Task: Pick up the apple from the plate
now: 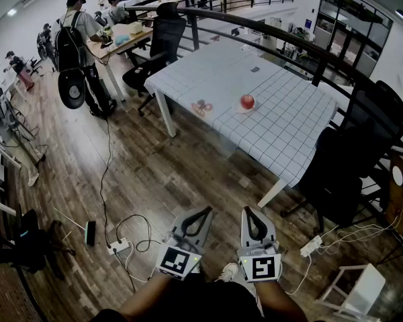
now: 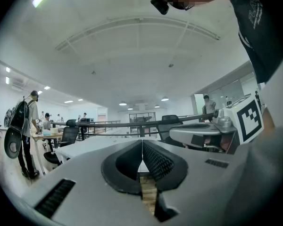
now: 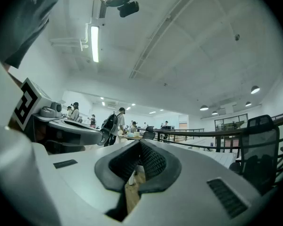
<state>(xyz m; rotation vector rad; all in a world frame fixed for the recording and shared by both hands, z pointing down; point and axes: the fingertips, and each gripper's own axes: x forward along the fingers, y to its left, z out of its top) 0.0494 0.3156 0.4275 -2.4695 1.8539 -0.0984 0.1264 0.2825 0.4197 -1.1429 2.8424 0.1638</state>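
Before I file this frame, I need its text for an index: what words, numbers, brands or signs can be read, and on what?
Nothing can be read as text.
Left gripper: its cube bears a black-and-white square marker, no letters.
Right gripper: the same kind of marker.
Person's shirt: pale print, too blurred to read.

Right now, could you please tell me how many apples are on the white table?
1. The red apple sits on a pale plate near the middle of the gridded table, just right of a flat reddish item that I cannot identify. Nothing seems to hide another.
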